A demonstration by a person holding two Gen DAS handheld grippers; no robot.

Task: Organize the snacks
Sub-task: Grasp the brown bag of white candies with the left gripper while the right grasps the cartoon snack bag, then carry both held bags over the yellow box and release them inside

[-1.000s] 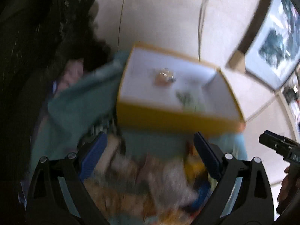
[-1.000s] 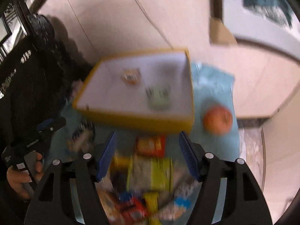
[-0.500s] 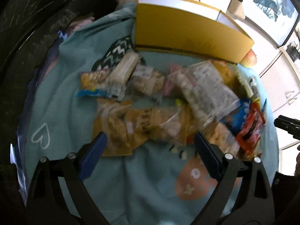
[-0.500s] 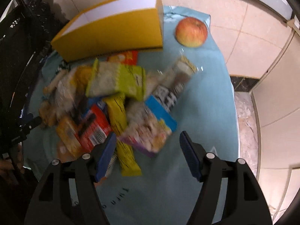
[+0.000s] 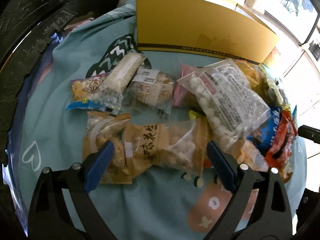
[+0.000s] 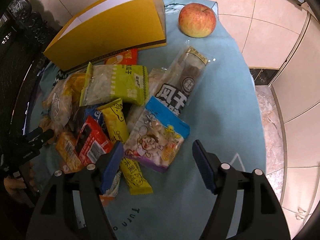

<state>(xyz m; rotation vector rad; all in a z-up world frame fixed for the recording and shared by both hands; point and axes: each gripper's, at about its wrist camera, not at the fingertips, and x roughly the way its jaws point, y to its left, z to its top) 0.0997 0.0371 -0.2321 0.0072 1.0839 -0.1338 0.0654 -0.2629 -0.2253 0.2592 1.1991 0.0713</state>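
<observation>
Teal cloth (image 6: 220,108) spread under everything, printed with a white heart outline (image 5: 32,158), a zigzag-patterned dark shape (image 5: 118,50) and a pink-orange figure (image 5: 212,206). Apple (image 6: 197,20), red-yellow, at the cloth's far edge. Beige floor tiles (image 6: 260,10) beyond. Dark carved furniture (image 5: 30,20) alongside.

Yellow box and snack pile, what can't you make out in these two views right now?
- Inside of the yellow box: hidden in both views by its own tall front wall.
- Snacks low in the pile, like the blue packet: mostly covered by the red packet and others.
- Apple: in the left wrist view, only a sliver shows past the box corner.
</observation>
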